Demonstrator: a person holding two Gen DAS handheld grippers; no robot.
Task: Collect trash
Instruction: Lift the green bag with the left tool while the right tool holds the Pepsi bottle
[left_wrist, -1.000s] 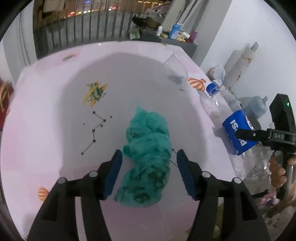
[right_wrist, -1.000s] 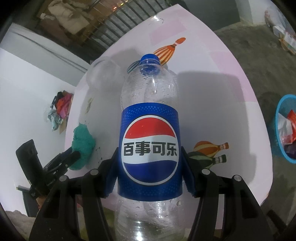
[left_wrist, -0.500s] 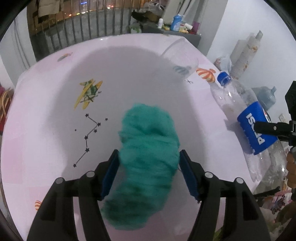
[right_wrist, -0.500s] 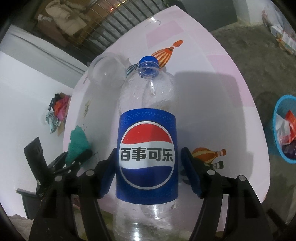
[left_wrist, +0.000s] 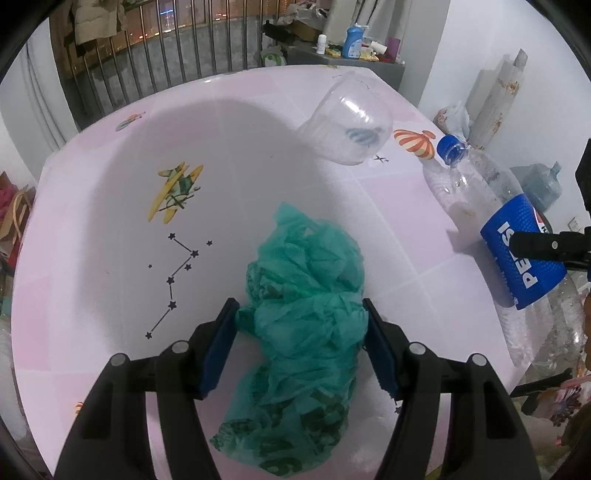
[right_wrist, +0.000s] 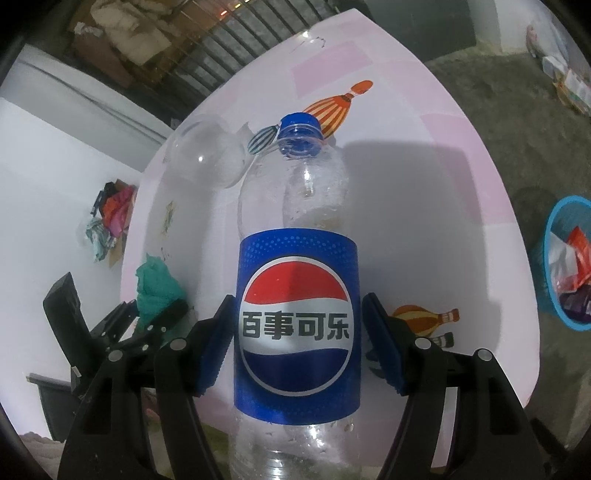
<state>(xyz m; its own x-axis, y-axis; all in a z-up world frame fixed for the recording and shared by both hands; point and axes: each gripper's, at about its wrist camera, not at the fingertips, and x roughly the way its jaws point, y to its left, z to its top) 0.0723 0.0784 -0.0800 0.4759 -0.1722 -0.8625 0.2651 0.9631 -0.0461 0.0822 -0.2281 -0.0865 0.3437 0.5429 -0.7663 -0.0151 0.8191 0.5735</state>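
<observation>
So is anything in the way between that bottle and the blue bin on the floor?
Nothing visible is. The right gripper holds the bottle over the table; the blue bin sits on the floor past the table's edge, with open space between.

Green bag (left_wrist: 306, 314) now pinched and lifted in the left claw (left_wrist: 299, 347), formerly loose on the table (left_wrist: 110, 229).

left tongs (left_wrist: 299, 345): our black plastic arms, blue ribbed pads, silver screws | right tongs (right_wrist: 297, 345): same black arms, blue pads, silver screws
</observation>
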